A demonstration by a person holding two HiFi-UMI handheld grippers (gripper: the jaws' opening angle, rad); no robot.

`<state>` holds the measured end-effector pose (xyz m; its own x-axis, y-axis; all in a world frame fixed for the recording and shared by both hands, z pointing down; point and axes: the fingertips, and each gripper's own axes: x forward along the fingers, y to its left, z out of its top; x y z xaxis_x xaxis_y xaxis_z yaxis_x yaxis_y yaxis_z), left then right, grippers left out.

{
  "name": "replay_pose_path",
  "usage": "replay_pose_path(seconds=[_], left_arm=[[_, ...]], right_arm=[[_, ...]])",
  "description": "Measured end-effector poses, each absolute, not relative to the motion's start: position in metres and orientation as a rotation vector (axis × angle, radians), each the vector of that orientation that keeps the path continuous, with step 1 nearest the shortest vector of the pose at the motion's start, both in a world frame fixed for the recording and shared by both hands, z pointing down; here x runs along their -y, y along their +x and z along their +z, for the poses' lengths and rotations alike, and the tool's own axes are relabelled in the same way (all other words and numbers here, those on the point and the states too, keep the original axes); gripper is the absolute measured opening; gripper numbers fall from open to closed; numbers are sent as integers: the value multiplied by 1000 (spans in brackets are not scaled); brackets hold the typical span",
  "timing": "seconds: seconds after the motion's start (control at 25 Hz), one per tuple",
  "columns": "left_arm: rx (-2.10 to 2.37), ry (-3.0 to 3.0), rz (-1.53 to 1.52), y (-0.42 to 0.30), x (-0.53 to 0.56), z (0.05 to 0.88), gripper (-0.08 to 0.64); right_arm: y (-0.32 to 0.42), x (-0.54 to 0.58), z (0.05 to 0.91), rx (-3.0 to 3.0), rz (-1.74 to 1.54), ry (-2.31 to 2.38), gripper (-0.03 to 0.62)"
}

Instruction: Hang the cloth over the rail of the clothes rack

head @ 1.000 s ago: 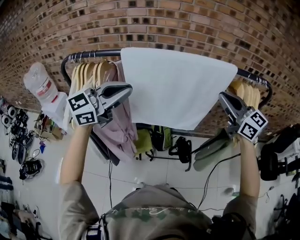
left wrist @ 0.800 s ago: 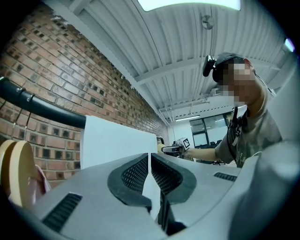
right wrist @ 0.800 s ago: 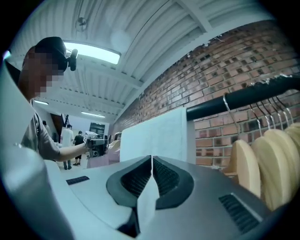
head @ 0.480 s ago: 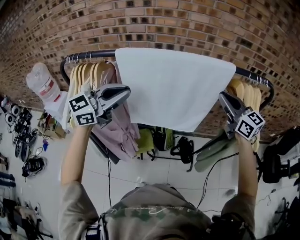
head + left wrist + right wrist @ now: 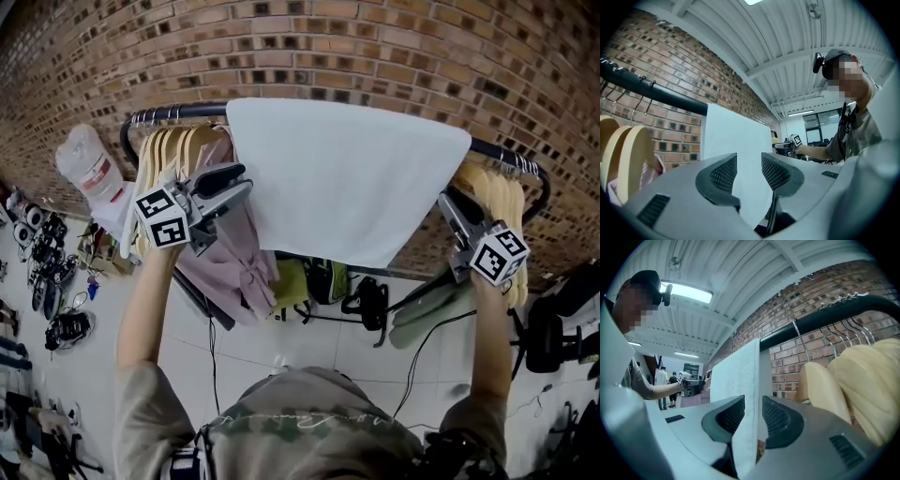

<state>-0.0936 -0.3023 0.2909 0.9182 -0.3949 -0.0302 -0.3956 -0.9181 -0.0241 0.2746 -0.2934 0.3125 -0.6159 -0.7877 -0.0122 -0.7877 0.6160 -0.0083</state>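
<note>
Both tools were shut tight a second ago, and now I see their jaws opening. My left gripper (image 5: 239, 178) has slid a little toward 9 o'clock, off the side of the cloth (image 5: 347, 178).

In the left gripper view, the left gripper (image 5: 749, 161) has its jaws spread. The cloth (image 5: 736, 136) shows in the gap, but the pads do not press it.

In the right gripper view, the right gripper (image 5: 752, 404) has its jaws a little apart. The thin edge of the cloth (image 5: 740, 371) stands between them, loose.

The cloth is draped over the rail (image 5: 173, 111) and hangs down flat in front of the brick wall (image 5: 375, 47). My left tool is at the cloth's 9 o'clock side. My right gripper (image 5: 445, 200) is at its 3 o'clock side.

Wood hangers (image 5: 173, 150) hang on the rail at 9 o'clock from the cloth, with a pink top (image 5: 239, 253) under them. More hangers (image 5: 497, 192) hang at 3 o'clock.
</note>
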Motion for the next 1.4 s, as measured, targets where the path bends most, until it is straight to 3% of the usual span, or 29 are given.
replay_pose_path(seconds=[0.48,0.84,1.2,1.24,1.32,1.4], left_arm=[[-996,-2988,-218,-120,361,324,152],[-861,-2932,-375,-100,367,332,150],[-800,-2952,-284,-92,362,325,147],[-795,-2957,-270,-91,360,324,142],[-791,-2968,-242,-91,359,322,18],[-784,-2979,-231,-91,358,322,17]], right_arm=[[275,299,311,-2804,-7,-1354,92],[269,298,317,-2831,-24,-1327,92],[274,299,315,-2827,3,-1236,92],[274,298,314,-2826,9,-1215,92],[272,297,313,-2829,22,-1184,92],[269,299,315,-2837,28,-1169,92]])
